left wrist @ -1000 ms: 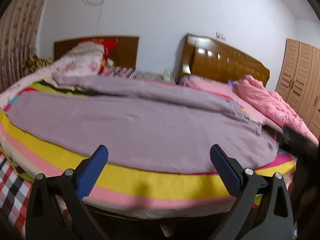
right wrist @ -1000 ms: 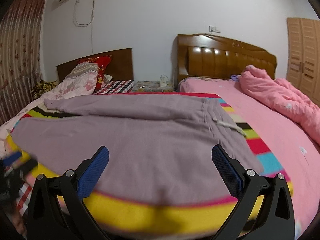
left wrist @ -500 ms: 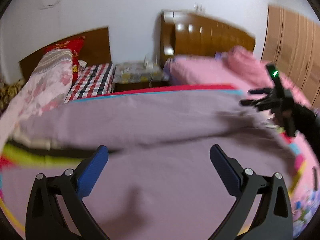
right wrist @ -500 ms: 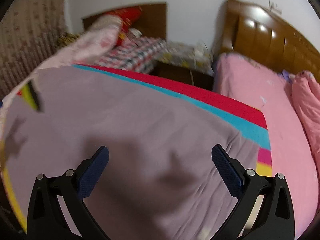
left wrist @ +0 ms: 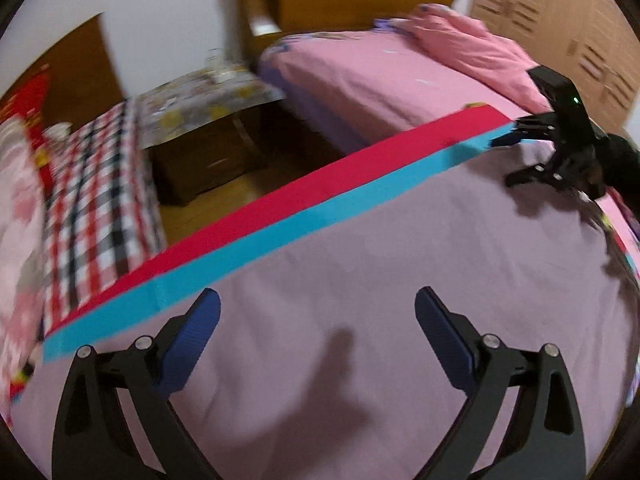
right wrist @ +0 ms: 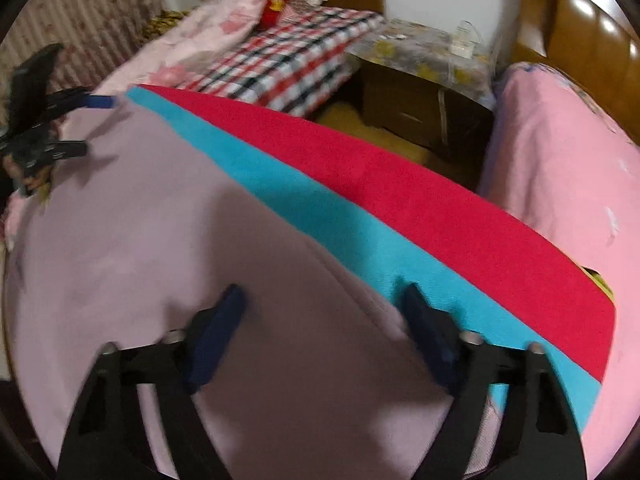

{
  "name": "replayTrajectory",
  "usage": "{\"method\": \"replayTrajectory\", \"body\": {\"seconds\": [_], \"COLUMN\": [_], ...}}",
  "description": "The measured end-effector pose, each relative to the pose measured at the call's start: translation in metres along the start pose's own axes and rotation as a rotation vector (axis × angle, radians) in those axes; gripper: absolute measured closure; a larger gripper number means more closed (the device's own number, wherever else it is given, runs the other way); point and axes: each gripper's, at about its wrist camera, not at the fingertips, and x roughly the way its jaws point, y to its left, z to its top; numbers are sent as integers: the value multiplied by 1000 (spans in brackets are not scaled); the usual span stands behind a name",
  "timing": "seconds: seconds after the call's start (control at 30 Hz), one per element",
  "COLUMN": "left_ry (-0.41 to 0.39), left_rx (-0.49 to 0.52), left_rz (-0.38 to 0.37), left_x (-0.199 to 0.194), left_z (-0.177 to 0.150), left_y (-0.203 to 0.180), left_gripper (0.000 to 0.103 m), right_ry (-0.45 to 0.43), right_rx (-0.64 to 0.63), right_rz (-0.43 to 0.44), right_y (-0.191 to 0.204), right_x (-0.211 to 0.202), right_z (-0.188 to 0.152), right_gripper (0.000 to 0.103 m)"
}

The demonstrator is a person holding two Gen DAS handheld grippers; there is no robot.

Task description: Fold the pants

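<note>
Pants [left wrist: 400, 272] lie flat on the striped blanket [left wrist: 280, 208] over the bed, lilac cloth filling the lower part of both views, directly under both your hand-held grippers. Long axis runs side to side between your two hands, parallel to the red and blue stripes along the far edge. Left hand-held gripper [left wrist: 316, 320] stands wide, nothing between the fingers, aimed down at plain cloth just short of the blue stripe. Right hand-held gripper [right wrist: 324, 312] has just been closing to a middling gap; cloth lies below and between the fingers, near the pants' far edge, but blur leaves it unclear whether the pads press on a fold. Judgement: the coming grab is the far long edge, each hand at its own end, to draw it toward you. Left view shows the right hand-held gripper at the right end, over the blanket's corner. Right view shows the left one at the left end, and the edge seam running under your right fingers, which the left view lacks.
</note>
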Motion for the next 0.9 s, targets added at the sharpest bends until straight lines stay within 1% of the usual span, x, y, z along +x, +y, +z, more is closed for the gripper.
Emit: {"method": "replayTrajectory", "body": {"seconds": [0.03,0.07,0.1,0.17,0.2,0.33,0.37,0.4,0.43,0.47,0.5,0.53,0.57,0.6,0.63,0.67,0.73,0.8,0.83,0.9], "left_ry": [4,14,24,40,48,65,65,70,78,90,88,69,33,8,-23,-74,-146,-228,-251,-299], "left_rx": [17,40,59,92,105,146,151,149,146,142,143,161,199,210,214,222,254,299,310,326], "left_rz": [-18,-38,-45,-45,-46,-41,-39,-32,-19,-15,-4,25,82,118,145,178,239,299,314,359], "left_x": [5,9,14,19,21,25,25,26,27,25,20,12,-4,-18,-35,-63,-105,-156,-170,-201], "left_z": [2,5,9,13,15,23,25,25,24,21,19,15,10,6,2,-5,-20,-49,-62,-105], "left_y": [2,4,6,6,7,5,3,3,2,-1,-5,-11,-22,-29,-35,-46,-70,-107,-120,-159], "left_gripper": [6,6,6,6,6,6,11,19,50,91,92,94,95,95,95,95,95,95,95,95], "right_ry": [-16,-42,-72,-141,-183,-290,-310,-332,-347,-359,-368,-373,-376,-381,-390,-409,-452,-504,-521,-544], "right_rx": [-13,-29,-47,-84,-103,-129,-130,-126,-122,-119,-114,-109,-106,-100,-97,-94,-88,-75,-70,-52], "right_rz": [4,-11,-50,-94,-128,-223,-236,-244,-252,-260,-273,-292,-309,-321,-332,-348,-358,-361,-362,-357], "right_y": [3,7,12,26,38,77,84,93,98,103,110,115,119,125,131,139,154,174,184,209], "right_x": [-5,-14,-24,-45,-60,-93,-99,-108,-115,-120,-124,-127,-130,-134,-139,-148,-166,-189,-197,-211], "right_z": [-2,-4,-7,-13,-19,-43,-49,-56,-63,-68,-72,-75,-78,-80,-81,-86,-96,-117,-128,-160], "right_gripper": [62,87,89,89,89,90,90,90,90,90,90,90,90,90,90,90,90,90,90,90]}}
